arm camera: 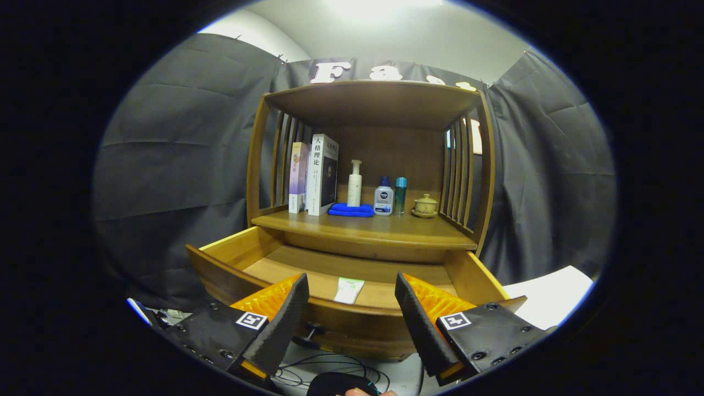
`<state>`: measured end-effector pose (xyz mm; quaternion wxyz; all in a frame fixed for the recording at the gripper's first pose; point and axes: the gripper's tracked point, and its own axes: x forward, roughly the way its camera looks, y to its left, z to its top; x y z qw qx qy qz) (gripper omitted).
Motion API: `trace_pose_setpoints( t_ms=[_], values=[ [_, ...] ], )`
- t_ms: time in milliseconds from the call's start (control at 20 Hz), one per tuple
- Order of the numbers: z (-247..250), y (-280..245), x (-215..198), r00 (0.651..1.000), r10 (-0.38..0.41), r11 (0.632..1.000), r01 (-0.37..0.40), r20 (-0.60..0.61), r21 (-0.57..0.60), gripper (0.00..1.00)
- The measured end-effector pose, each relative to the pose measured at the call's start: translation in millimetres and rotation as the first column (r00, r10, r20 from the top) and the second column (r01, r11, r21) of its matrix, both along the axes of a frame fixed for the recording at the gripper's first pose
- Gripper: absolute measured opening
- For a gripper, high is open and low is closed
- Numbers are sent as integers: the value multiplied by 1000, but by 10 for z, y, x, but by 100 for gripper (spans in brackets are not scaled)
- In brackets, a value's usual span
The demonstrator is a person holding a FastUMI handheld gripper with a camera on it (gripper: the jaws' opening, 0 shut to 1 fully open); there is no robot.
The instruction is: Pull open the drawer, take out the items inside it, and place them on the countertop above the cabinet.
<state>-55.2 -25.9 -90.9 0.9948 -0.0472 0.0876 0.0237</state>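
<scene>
The white book (323, 175) spine reads 人格理论; the squat bottle (383, 201) reads NIVEA.

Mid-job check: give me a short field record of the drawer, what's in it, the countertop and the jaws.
drawer: pulled open, front panel just ahead of the jaws
drawer contents: one pale tube lying flat near the front, in line with the gap between the jaws
countertop: two books, pump bottle, blue cloth, two small bottles, lidded cup
gripper: jaws open, holding nothing
task state: tube not yet taken out
</scene>
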Motion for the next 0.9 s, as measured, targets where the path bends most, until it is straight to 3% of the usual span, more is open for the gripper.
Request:
trace_pose_setpoints(
  t_ms=[350,500,600,750,900],
  values=[
    [38,-114,465,987,5,989,19,-159,145,97],
    [89,-79,626,986,11,986,18,-168,168,97],
    [79,-34,693,982,19,992,5,-188,129,96],
    [356,1,903,994,15,998,-22,-109,-60,96],
    [381,272,1033,984,82,996,-86,-159,-21,97]
  ],
)
